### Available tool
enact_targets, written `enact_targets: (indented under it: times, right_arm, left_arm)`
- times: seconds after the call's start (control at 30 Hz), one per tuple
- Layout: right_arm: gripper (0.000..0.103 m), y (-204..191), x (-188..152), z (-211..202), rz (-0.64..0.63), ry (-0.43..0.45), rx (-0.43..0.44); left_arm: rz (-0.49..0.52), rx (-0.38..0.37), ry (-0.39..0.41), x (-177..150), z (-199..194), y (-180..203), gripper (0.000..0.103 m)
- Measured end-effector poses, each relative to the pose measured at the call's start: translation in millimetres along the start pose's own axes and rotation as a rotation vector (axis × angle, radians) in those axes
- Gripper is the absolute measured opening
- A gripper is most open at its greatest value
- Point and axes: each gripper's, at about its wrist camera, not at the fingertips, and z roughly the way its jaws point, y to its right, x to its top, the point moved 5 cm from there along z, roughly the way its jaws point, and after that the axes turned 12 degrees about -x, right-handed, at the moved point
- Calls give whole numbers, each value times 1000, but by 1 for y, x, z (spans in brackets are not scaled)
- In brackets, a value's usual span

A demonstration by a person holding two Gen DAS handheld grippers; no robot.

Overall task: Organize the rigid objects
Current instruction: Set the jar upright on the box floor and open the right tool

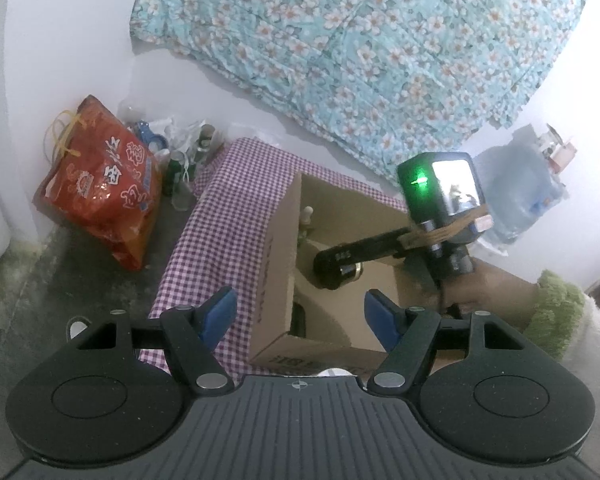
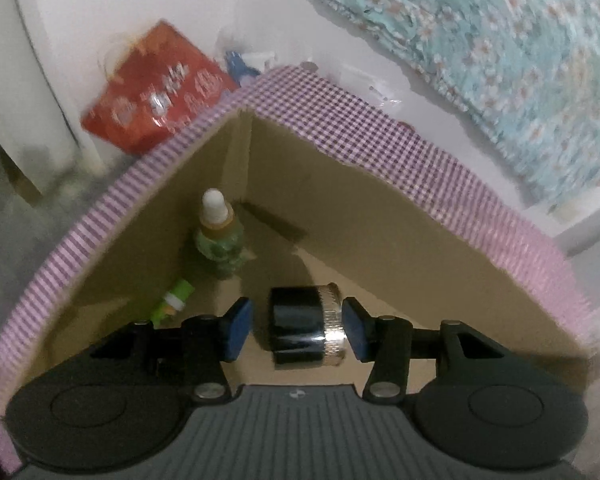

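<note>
A short black bottle with a silver cap (image 2: 296,328) lies on its side on the floor of an open cardboard box (image 2: 380,220). My right gripper (image 2: 298,320) reaches down into the box and is open. Its blue pads flank the bottle with a small gap on each side. A green bottle with a white tip (image 2: 218,240) stands in the box's far corner, with a small green tube (image 2: 174,300) beside it. In the left wrist view, my left gripper (image 1: 300,304) hovers open and empty over the box's near wall (image 1: 276,264). One of the right gripper's fingers (image 1: 364,250) dips into the box there.
The box sits on a purple checked cloth (image 1: 228,208). A red bag (image 1: 100,184) and several small bottles (image 1: 184,164) stand on the floor to the left. A floral quilt (image 1: 360,40) lies behind, a water jug (image 1: 520,196) at the right. A green sleeve (image 1: 556,312) shows.
</note>
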Motion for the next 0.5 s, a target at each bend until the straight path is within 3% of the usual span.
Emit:
enact_targets:
  times: [0.07,0.2,0.37,0.5]
  right_arm:
    - [52,7,-1,-2,42,-9,32]
    - [52,20,-4,2,82,-22,16]
    - [70,29,-3,19,141,-47,51]
    - [72,24,-3,36,131,-79,77]
  left_arm:
    - [0,-2,1,0,0,0,71]
    - [2,-3,-1,0,0,0,71]
    - [11,-9,-9,-1,2,5,71]
    - [18,-9,-13,-1,2,7,71]
